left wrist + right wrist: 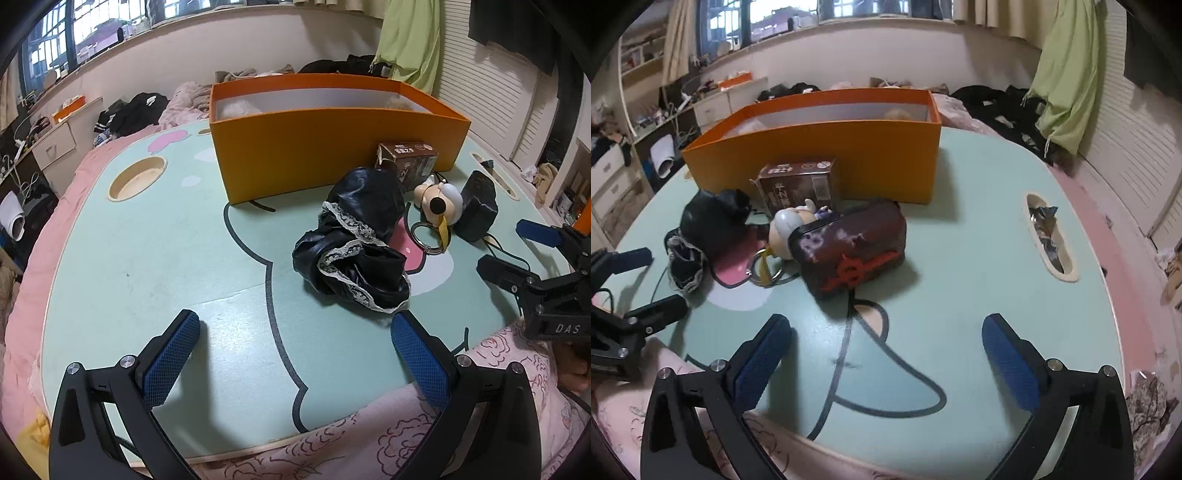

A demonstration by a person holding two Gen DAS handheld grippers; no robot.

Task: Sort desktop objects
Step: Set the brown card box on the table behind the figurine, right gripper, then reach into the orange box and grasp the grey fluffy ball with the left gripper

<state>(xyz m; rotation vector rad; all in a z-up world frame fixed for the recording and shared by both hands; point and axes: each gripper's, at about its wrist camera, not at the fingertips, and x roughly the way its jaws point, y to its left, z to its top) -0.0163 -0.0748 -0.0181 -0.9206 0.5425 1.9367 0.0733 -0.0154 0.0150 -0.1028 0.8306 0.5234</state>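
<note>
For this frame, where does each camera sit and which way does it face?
Left wrist: on the left gripper, looking down across the table at the black cloth; right gripper at right.
Right wrist: on the right gripper, facing the dark pouch; left gripper at left.
Shared: orange box, brown carton, figurine.

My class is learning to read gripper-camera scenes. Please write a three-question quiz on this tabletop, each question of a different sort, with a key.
1. True or false: the right gripper holds the dark red pouch.
2. Which thing stands closest against the orange box? A) the black lace-trimmed cloth B) the brown carton C) the doll keychain
3. Fill in: the left gripper has its jaws ____ with nothing between them.

Key: 1 false, it is open over the bare table, short of the pouch; 2 B; 3 open.
</note>
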